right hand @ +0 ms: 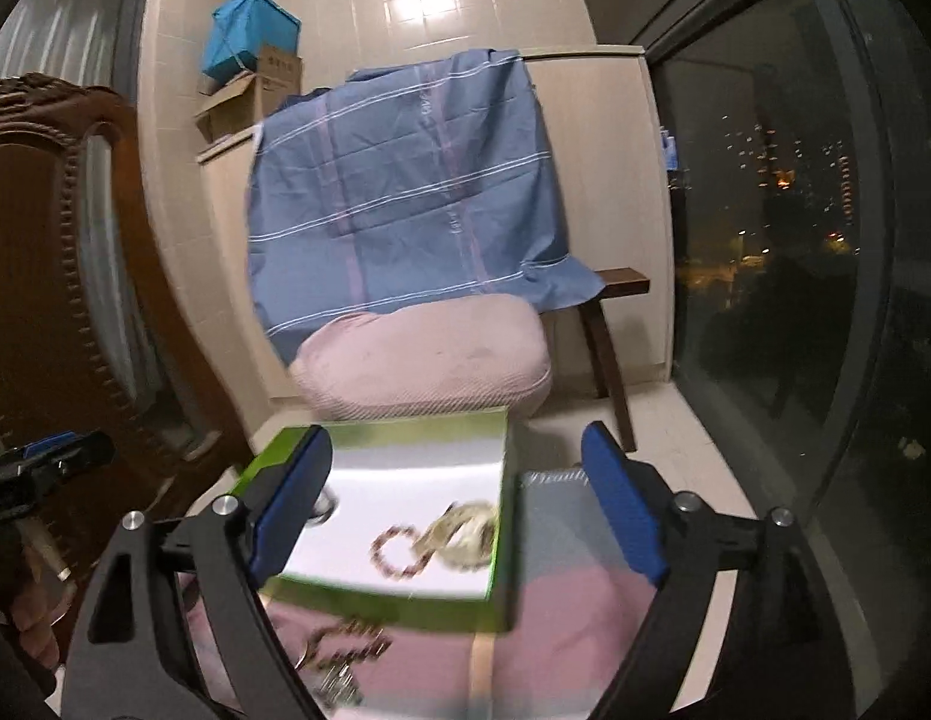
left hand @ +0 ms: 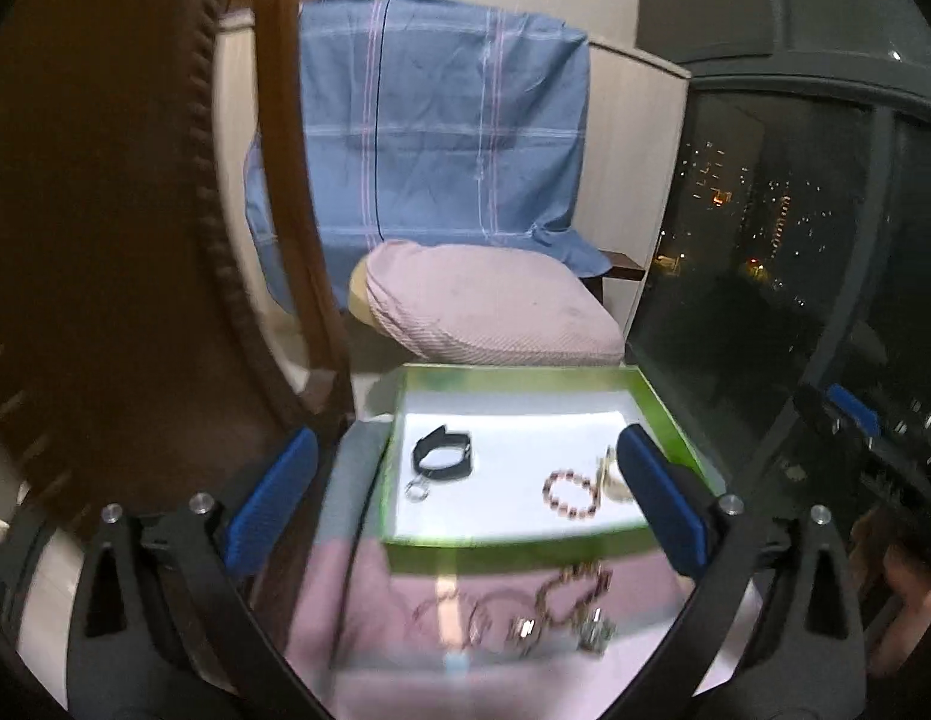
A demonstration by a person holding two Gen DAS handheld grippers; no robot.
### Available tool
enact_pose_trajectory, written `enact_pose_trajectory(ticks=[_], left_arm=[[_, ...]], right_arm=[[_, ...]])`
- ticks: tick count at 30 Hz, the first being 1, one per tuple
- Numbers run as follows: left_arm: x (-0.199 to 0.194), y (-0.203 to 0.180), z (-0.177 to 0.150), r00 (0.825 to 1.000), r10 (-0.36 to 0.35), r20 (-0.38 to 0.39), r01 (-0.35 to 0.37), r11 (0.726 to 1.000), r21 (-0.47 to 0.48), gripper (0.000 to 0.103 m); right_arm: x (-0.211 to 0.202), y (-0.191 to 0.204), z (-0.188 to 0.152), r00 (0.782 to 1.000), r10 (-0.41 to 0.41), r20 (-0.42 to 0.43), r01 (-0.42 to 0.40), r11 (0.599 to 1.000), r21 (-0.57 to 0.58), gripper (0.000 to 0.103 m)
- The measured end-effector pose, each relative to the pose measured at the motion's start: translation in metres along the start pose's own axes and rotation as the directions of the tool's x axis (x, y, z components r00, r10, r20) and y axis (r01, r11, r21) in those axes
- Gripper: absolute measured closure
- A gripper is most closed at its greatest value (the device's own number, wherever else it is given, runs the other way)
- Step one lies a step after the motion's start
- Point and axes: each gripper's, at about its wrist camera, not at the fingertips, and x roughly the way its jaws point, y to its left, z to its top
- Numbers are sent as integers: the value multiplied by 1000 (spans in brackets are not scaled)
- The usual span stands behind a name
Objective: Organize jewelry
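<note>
A green box [left hand: 528, 379] with a white floor sits on a pink cloth [left hand: 369, 618]. Inside it lie a black band [left hand: 442, 458], a small ring [left hand: 417, 491], a red bead bracelet [left hand: 570, 495] and a pale gold piece [left hand: 612, 477]. Several loose chains and bracelets [left hand: 525, 612] lie on the cloth in front of the box. My left gripper [left hand: 465, 504] is open and empty, above the box's near edge. My right gripper [right hand: 459, 510] is open and empty over the same box [right hand: 369, 438]; the bead bracelet [right hand: 399, 552] and loose jewelry [right hand: 345, 654] show below it.
A pink cushion [left hand: 489, 306] on a bench under a blue sheet [left hand: 429, 138] stands behind the box. A carved wooden chair [left hand: 135, 240] is at left. A dark window [left hand: 795, 228] runs along the right. Cardboard boxes [right hand: 249, 90] sit on a cabinet.
</note>
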Motion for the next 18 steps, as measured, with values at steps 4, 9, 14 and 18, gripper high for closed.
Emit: enact_pose_trajectory(ticks=[4, 9, 14, 18], left_arm=[[-37, -1, -41, 999, 33, -2, -33, 999, 20, 4], [-52, -13, -81, 995, 28, -99, -27, 1000, 12, 4], [-58, -23, -108, 988, 38, -148, -31, 998, 46, 4], [-52, -30, -111, 987, 49, -152, -37, 996, 77, 4]], right_arm=[[-43, 14, -23, 1000, 28, -1, -28, 999, -40, 20], [-86, 31, -59, 997, 54, -61, -59, 996, -69, 20], [-107, 45, -87, 994, 47, -102, -59, 992, -114, 20], [-98, 47, -93, 992, 32, -122, -48, 990, -133, 20]])
